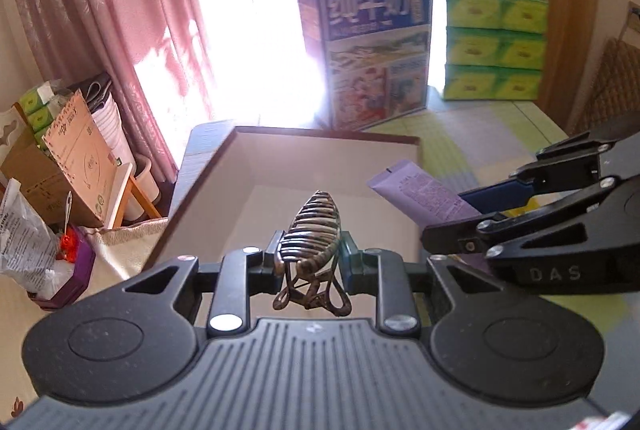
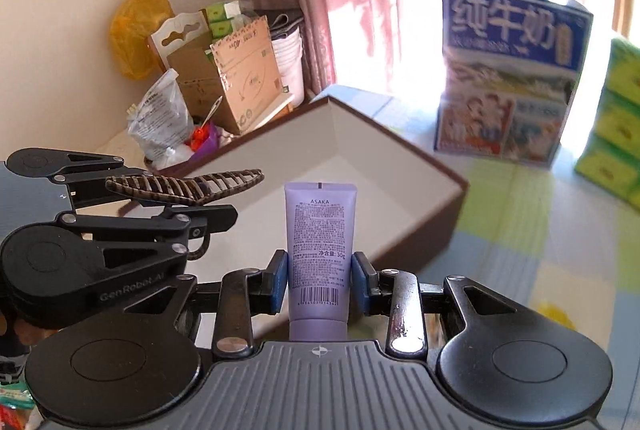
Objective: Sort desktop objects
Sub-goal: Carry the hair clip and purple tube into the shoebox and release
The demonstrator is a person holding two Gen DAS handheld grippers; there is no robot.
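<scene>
My left gripper [image 1: 308,262] is shut on a brown striped hair claw clip [image 1: 314,230], held in the air over the near edge of a brown box [image 1: 320,138] with a pale inside. The clip [image 2: 184,184] and the left gripper [image 2: 202,208] show at the left of the right wrist view. My right gripper [image 2: 320,276] is shut on a lilac cream tube [image 2: 320,230], upright between its blue pads, above the box [image 2: 440,206]. In the left wrist view the tube [image 1: 424,196] and the right gripper [image 1: 474,208] reach in from the right.
A blue milk carton box [image 1: 370,50] and stacked green tissue packs [image 1: 494,42] stand behind the brown box on a green and yellow checked cloth [image 2: 532,254]. Cardboard boxes, bags and white buckets [image 1: 68,158] crowd the floor at the left by a pink curtain.
</scene>
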